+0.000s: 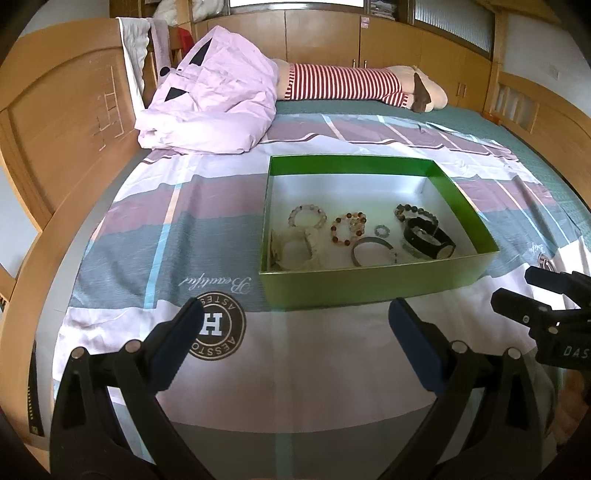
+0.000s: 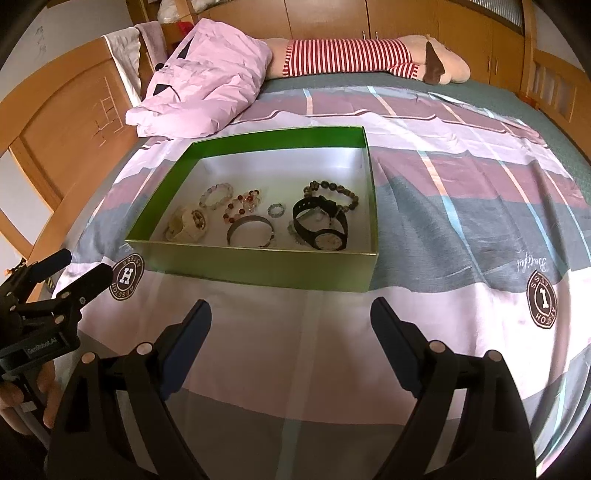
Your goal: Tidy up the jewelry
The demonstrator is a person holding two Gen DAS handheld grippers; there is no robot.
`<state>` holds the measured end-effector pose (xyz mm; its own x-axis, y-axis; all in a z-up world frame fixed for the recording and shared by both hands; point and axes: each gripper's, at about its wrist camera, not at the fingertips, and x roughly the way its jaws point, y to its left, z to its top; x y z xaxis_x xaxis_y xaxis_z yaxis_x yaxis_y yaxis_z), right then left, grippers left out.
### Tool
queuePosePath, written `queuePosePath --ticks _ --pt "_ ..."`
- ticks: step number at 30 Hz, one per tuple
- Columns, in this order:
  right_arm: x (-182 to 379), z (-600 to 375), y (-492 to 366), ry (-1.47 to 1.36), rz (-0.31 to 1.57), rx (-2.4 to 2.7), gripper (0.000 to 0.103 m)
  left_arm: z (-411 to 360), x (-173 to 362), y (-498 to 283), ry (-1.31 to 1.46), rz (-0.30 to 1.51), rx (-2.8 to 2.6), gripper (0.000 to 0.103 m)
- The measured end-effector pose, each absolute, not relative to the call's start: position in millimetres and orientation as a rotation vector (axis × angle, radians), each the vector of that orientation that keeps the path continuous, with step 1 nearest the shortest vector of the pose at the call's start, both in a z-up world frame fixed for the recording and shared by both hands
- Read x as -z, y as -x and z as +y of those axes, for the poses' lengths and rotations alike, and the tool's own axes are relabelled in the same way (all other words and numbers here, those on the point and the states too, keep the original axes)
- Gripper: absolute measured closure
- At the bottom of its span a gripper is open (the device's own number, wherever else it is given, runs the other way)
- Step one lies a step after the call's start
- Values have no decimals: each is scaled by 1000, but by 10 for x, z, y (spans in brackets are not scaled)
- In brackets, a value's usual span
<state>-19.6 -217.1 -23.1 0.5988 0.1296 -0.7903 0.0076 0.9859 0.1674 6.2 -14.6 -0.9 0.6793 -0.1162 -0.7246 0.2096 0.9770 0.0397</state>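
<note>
A green box (image 1: 369, 286) (image 2: 258, 266) with a white floor lies on the bedspread, beyond both grippers. Inside it are a black watch (image 1: 428, 240) (image 2: 325, 229), a cream watch (image 1: 295, 251) (image 2: 186, 223), a red bead bracelet (image 1: 349, 229) (image 2: 242, 206), a pale bead bracelet (image 1: 308, 216) (image 2: 216, 195), a dark bead bracelet (image 1: 413, 212) (image 2: 332, 190), a metal bangle (image 1: 373, 251) (image 2: 249, 230) and a small ring (image 1: 382, 231) (image 2: 276, 209). My left gripper (image 1: 295, 314) (image 2: 83, 266) hovers open near the box's front left corner. My right gripper (image 2: 291, 308) (image 1: 517, 288) stands open before the front wall, holding nothing.
A crumpled pink garment (image 1: 210, 99) and a red-striped plush toy (image 1: 347, 83) lie at the far side of the bed. A wooden headboard (image 1: 55, 122) rises on the left, wooden cabinets (image 1: 321, 33) behind. A hand (image 2: 14, 406) holds the left gripper.
</note>
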Motion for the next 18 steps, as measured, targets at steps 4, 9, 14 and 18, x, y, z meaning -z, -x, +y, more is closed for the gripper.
queuePosePath --ticks 4,9,14,18 --pt "234 -2154 203 -144 924 -63 15 -162 -9 -42 -129 788 186 2" --pt "221 -2155 211 -140 919 -61 15 -161 -3 -45 -125 790 183 2" --pt "218 -2165 207 -146 923 -61 15 -153 1 -47 -117 791 182 2" --pt "212 -2165 202 -145 924 -60 15 -154 -6 -49 -116 790 188 2"
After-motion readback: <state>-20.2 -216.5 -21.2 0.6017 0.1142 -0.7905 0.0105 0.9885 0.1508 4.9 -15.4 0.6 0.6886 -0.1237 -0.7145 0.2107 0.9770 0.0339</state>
